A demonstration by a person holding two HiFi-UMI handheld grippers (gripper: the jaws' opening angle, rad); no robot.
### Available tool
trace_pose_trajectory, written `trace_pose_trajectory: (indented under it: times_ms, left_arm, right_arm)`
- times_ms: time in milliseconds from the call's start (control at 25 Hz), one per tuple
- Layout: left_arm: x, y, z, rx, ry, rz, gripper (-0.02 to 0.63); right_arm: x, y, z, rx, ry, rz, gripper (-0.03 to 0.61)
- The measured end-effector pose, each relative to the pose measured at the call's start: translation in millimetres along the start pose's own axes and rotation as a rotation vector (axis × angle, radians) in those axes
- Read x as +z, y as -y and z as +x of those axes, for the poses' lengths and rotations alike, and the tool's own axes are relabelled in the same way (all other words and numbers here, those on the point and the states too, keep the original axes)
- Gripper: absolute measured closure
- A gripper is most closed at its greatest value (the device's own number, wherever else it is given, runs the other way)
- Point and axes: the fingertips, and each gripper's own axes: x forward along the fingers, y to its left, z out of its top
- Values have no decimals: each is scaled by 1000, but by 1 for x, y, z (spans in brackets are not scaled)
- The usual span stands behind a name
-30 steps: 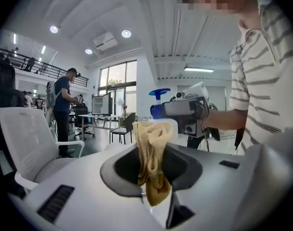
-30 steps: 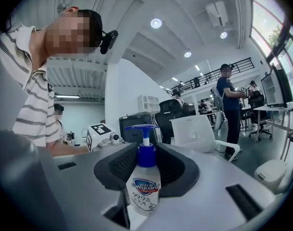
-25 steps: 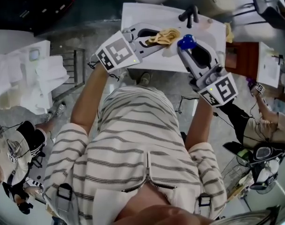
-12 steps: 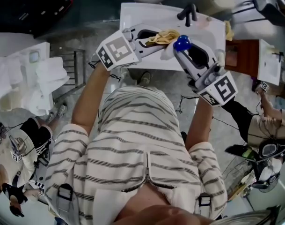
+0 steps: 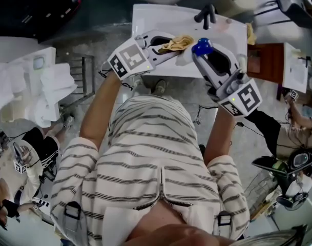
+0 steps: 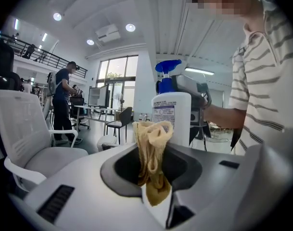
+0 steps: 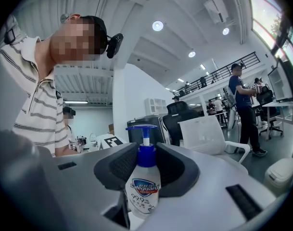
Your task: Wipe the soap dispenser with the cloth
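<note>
A white soap dispenser (image 7: 143, 189) with a blue pump head (image 5: 202, 46) stands upright between the jaws of my right gripper (image 5: 201, 55), which is shut on its body. My left gripper (image 5: 168, 44) is shut on a crumpled yellow cloth (image 5: 181, 40). In the left gripper view the cloth (image 6: 153, 158) rises from the jaws, right in front of the dispenser (image 6: 171, 110); whether cloth and bottle touch I cannot tell. Both grippers are held up over the white sink (image 5: 145, 15) at the top of the head view.
A dark faucet (image 5: 207, 15) stands at the sink's far side. A white chair (image 6: 28, 138) and a small bin (image 7: 282, 173) stand nearby. Other people stand or sit around the room. A wooden cabinet (image 5: 263, 60) is right of the sink.
The left gripper with the cloth has shifted slightly right, toward the dispenser. The right gripper with the dispenser has hardly moved.
</note>
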Motion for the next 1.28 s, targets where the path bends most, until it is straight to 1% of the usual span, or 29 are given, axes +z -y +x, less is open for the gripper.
trace_pose_trajectory:
  times_ms: [240, 400, 520, 800, 920, 1120, 1280]
  left_arm:
    - [-16, 6, -5, 18, -24, -3, 517]
    - [-19, 7, -7, 19, -6, -35, 517]
    - [-21, 8, -15, 39, 4, -46, 517]
    - [-18, 12, -22, 65, 33, -59, 517]
    - [-14, 12, -25, 74, 58, -70, 517]
    - [-6, 11, -31, 101, 81, -67, 517]
    - [2, 4, -35, 151, 111, -68, 515]
  right_arm:
    - [-2, 4, -1, -37, 2, 6, 457]
    - [0, 7, -3, -62, 1, 0, 457]
    - [1, 8, -1, -79, 7, -1, 457]
    - [2, 14, 0, -98, 19, 9, 457]
    - [1, 16, 0, -109, 18, 2, 457]
    - [-2, 21, 6, -146, 9, -5, 456]
    - [-1, 29, 10, -195, 17, -3, 456]
